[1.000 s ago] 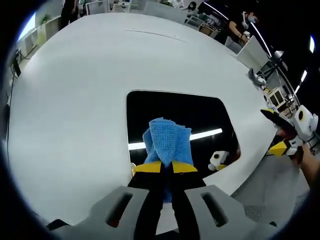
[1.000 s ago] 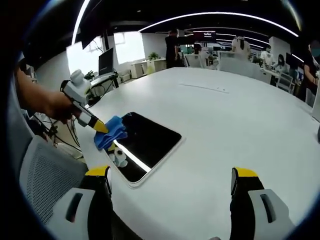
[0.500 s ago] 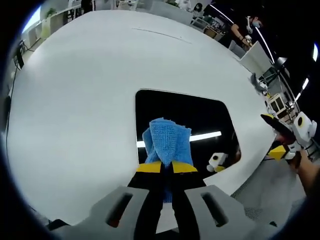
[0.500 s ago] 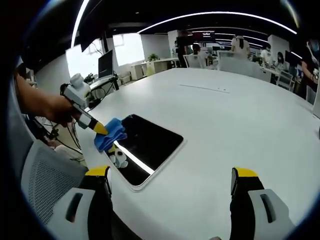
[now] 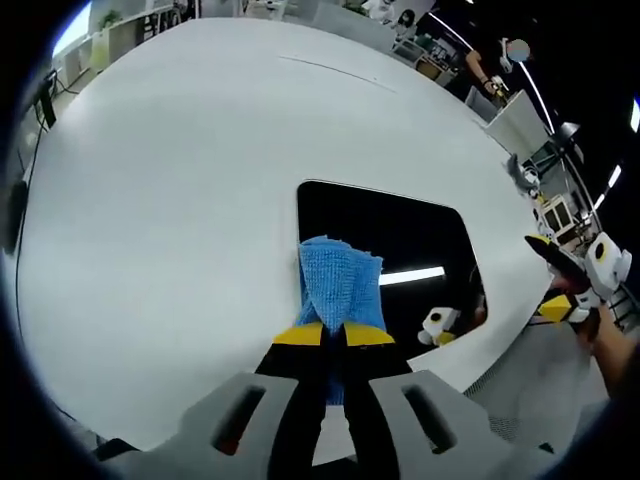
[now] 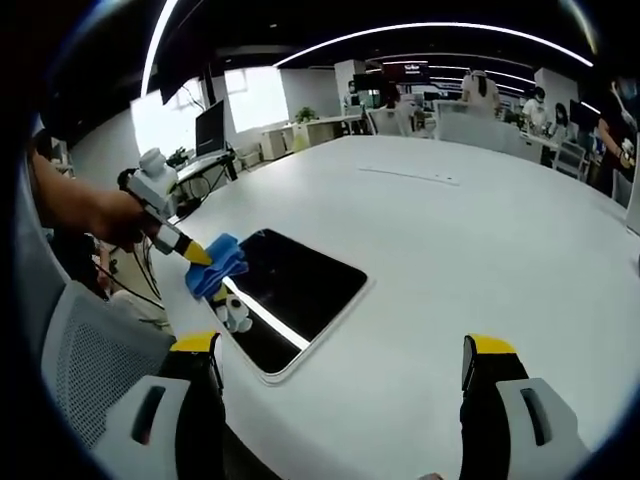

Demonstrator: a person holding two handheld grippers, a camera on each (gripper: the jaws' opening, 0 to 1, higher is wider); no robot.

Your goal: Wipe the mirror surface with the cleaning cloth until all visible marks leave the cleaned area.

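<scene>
- The white table [image 6: 480,250] lies bare and wide around the mirror [image 6: 290,290], so approach is free from its far and right sides.
- The left gripper [image 6: 205,260], clamping the blue cloth [image 5: 338,285], occupies the mirror's near-left edge.
- A mesh chair [image 6: 85,365] stands just off the table edge.

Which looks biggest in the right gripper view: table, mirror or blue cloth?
1. Table, largest.
2. Mirror.
3. Blue cloth, smallest, held by the left gripper.

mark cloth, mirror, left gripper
cloth [image 5: 340,285]: left gripper view, middle of the blue fold.
mirror [image 6: 300,285]: right gripper view, dark glass centre.
left gripper [image 6: 203,256]: right gripper view, yellow tips.
</scene>
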